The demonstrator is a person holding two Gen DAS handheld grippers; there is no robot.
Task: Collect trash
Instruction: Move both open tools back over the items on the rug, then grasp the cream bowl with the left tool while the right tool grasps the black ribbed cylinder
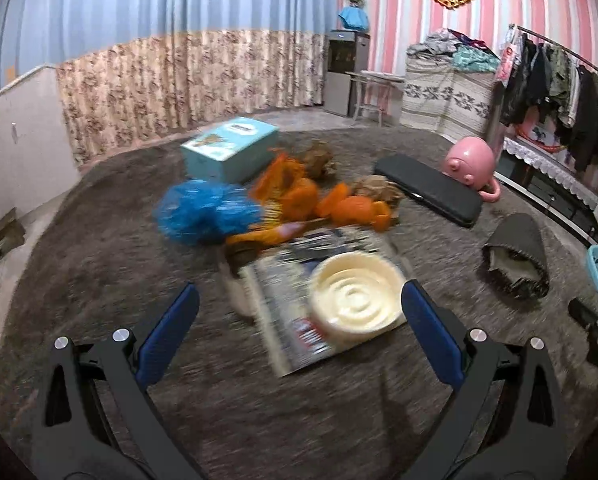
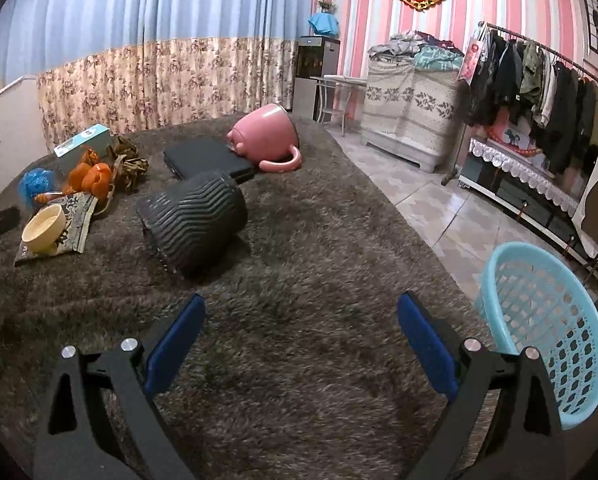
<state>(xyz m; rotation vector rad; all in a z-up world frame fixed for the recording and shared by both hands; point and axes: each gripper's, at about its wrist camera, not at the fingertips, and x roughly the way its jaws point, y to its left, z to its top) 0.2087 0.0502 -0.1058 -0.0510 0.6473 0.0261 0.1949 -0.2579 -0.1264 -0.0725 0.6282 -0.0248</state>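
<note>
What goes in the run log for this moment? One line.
left gripper: open, nearing cream bowl | right gripper: open, empty | blue basket: beside right

The shaggy carpet (image 2: 299,280) was grey-brown. On it lay orange peels (image 1: 339,204), a bright blue mesh ball (image 1: 203,212), a cream bowl (image 1: 357,296), a pale turquoise box (image 1: 231,148), a pink pig-faced bin (image 2: 267,132), and a dark grey wavy-ribbed bin (image 2: 195,220). At the carpet's right edge stood a light blue latticed basket (image 2: 547,320).

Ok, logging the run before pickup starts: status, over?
Left hand-held gripper open, empty, facing cream bowl on magazine. Right hand-held gripper open, empty over carpet. Trash pile untouched. Blue basket at right.
</note>
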